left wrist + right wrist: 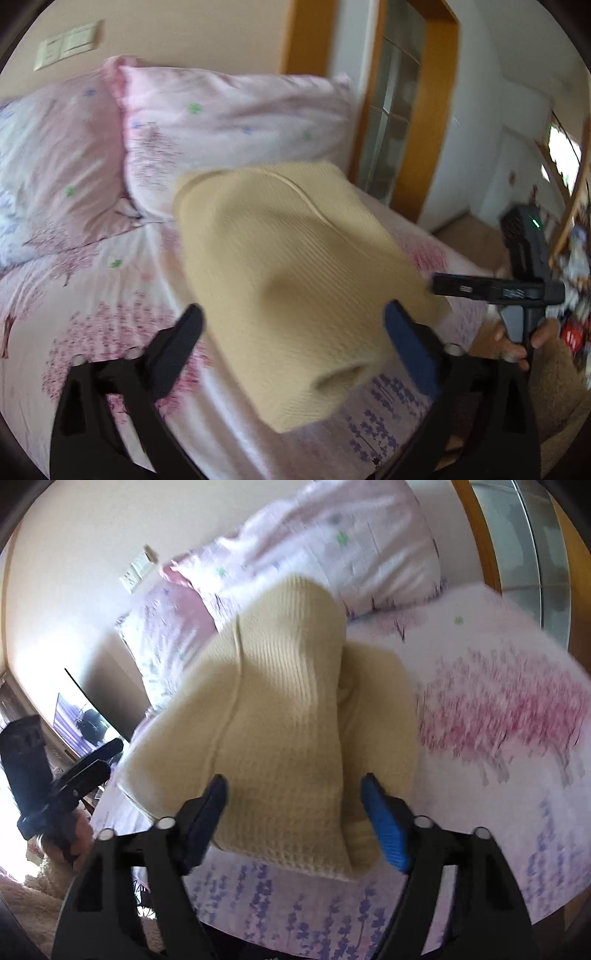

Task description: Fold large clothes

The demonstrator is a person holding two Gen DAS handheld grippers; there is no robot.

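The left gripper (pixel 293 334) stands with its jaws spread wide and nothing between them; one finger is matte black, the other faced with a ribbed blue pad (pixel 410 350). Just beyond its tips lies the cream sweater (pixel 295 280), a thick knit with fine ribbing, folded into a bulky rounded bundle with a rolled tube-like edge at the near end and a raised seam curving across the top. The right gripper (pixel 293 814) is likewise open wide and holds nothing, its black finger and textured blue pad (pixel 386 834) flanking the near end of the same sweater, where the waffle-like knit and doubled layers show plainly. The bundle rests on the bedsheet (pixel 122 295), a smooth, slightly glossy pink fabric printed with pink blossom trees and purple flower stalks. Behind the sweater, two plump pillows (pixel 236 122) in matching fabric lean by the wall. A wooden door frame (pixel 432 122) with a glass pane stands beside the bed. Both views are somewhat blurred.
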